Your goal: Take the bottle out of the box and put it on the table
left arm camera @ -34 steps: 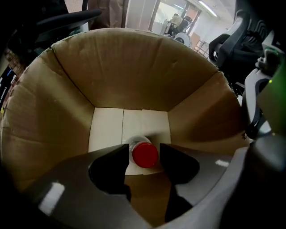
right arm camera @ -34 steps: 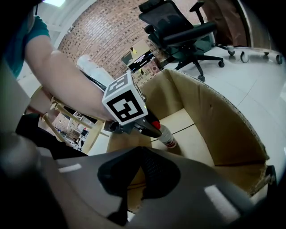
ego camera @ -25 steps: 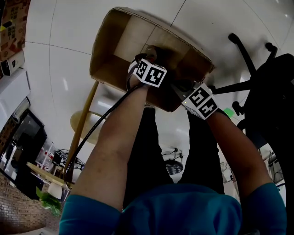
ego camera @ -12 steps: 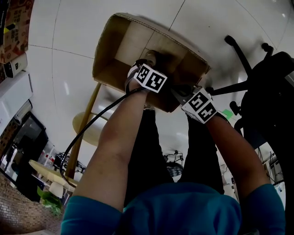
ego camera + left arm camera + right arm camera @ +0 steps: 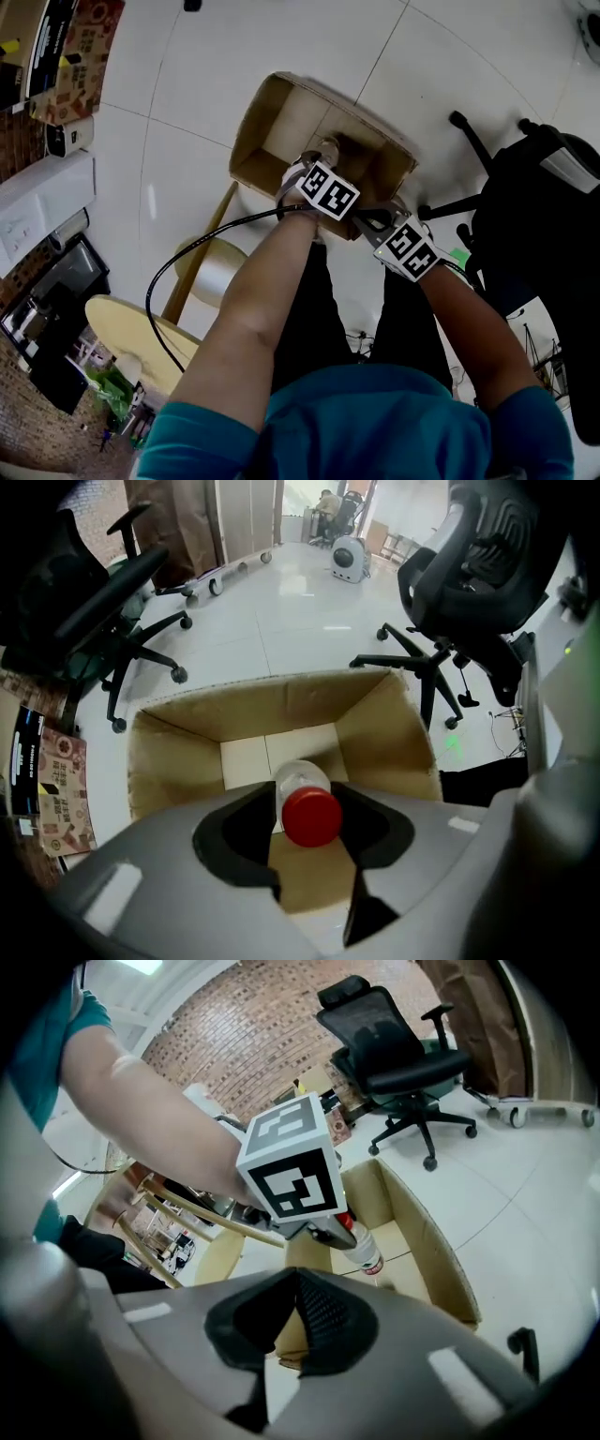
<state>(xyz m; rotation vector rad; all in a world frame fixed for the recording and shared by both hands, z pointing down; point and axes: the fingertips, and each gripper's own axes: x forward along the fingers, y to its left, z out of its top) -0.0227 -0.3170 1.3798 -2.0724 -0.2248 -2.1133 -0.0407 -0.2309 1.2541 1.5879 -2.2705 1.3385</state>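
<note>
Cardboard box (image 5: 262, 141) is seen further below in the head view than a second ago: both grippers have been raised. The bottle (image 5: 302, 780) is clamped at its red-capped neck by the left gripper (image 5: 310, 829), whose jaws have just been closing on it. It is hung over the open box, lifted off the bottom. The right gripper (image 5: 300, 1321) is held alongside, jaws together on nothing. Extraction is judged nearly done; carry and set-down are still owed.

Teal sleeves (image 5: 197, 445), dark trousers (image 5: 309, 309).
Left gripper (image 5: 311, 801), right gripper (image 5: 298, 1283): grey, black jaws, black-and-white marker cubes (image 5: 329, 190); black cable (image 5: 164, 264).
</note>
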